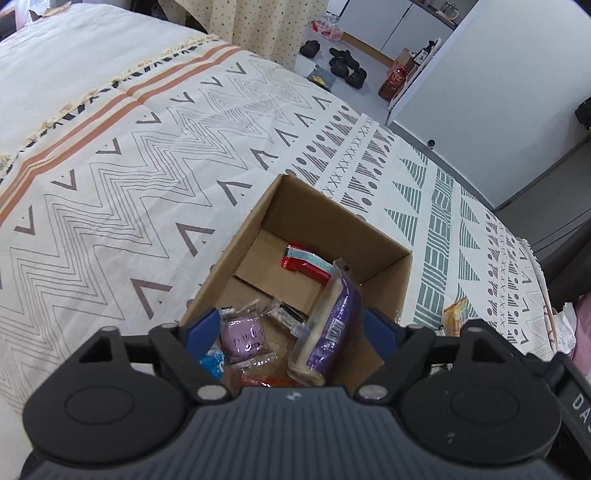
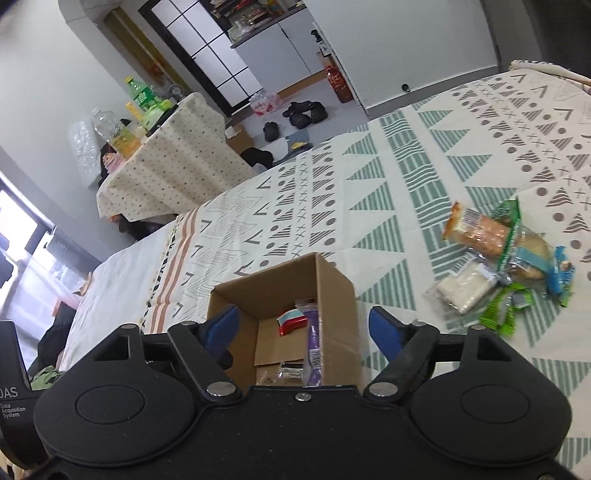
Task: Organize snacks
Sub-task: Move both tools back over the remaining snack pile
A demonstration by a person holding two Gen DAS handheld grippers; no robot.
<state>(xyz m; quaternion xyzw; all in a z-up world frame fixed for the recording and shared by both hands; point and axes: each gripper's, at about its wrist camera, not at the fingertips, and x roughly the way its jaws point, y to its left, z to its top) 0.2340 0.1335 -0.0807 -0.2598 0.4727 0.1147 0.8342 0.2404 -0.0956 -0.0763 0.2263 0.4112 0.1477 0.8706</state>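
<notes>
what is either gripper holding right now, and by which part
Nothing is held. The left gripper and the right gripper are both open above the cardboard box.

A cream bedspread with grey zigzags, green triangles and orange stripes point(image 1: 155, 155) covers the bed. Beyond it, a grey floor point(image 2: 325, 122) holds black shoes point(image 1: 345, 64), beside white cabinets point(image 1: 391, 22), a dark-framed glass door point(image 2: 210, 48) and a dotted cream tablecloth point(image 2: 173, 162).
</notes>
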